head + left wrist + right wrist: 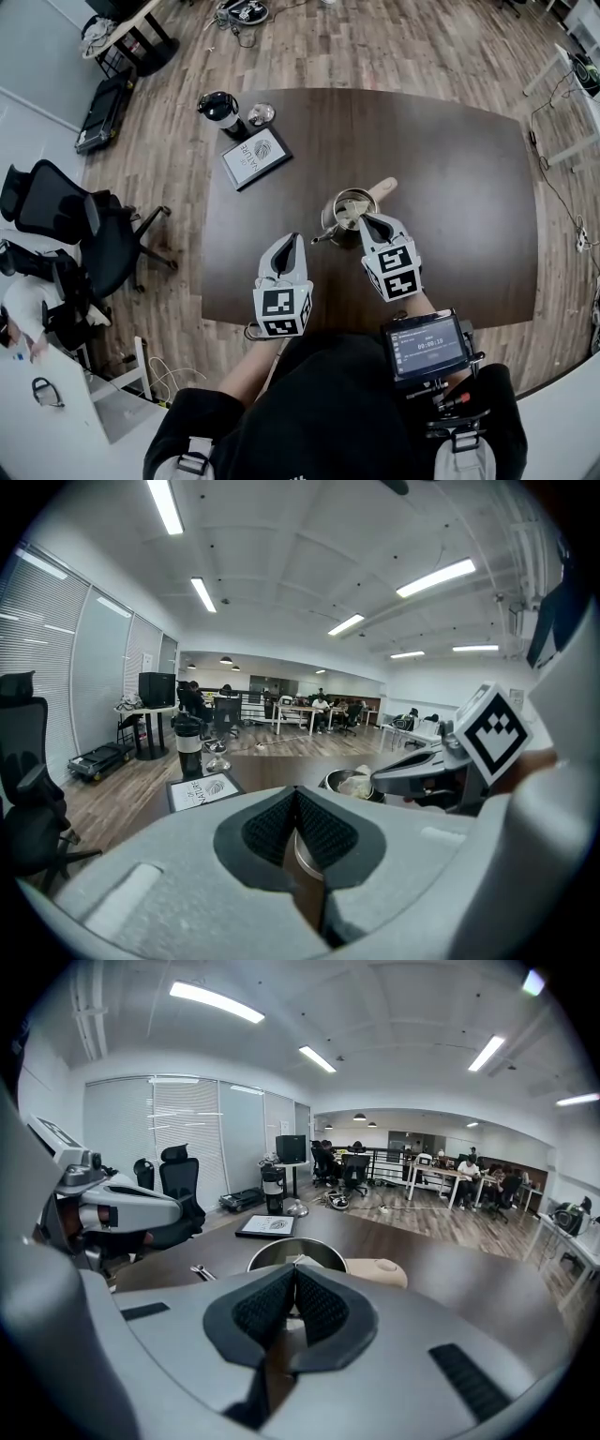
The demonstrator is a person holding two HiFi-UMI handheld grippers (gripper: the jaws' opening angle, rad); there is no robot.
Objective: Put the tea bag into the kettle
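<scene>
An open metal kettle (336,202) with a pale wooden handle (382,187) stands in the middle of the dark table. A whitish tea bag (349,214) hangs in its mouth, also visible in the left gripper view (356,782). My right gripper (368,219) is at the kettle's near right rim, tips over the opening, shut on the tea bag. From the right gripper view the kettle rim (323,1247) sits right behind the shut pads (272,1309). My left gripper (292,238) hovers left of the kettle, shut with nothing in it.
A black-and-white tumbler (221,111), a small glass piece (261,114) and a framed card (255,157) stand at the table's far left corner. Black office chairs (84,234) are on the floor to the left. The table's front edge (328,323) runs just before my body.
</scene>
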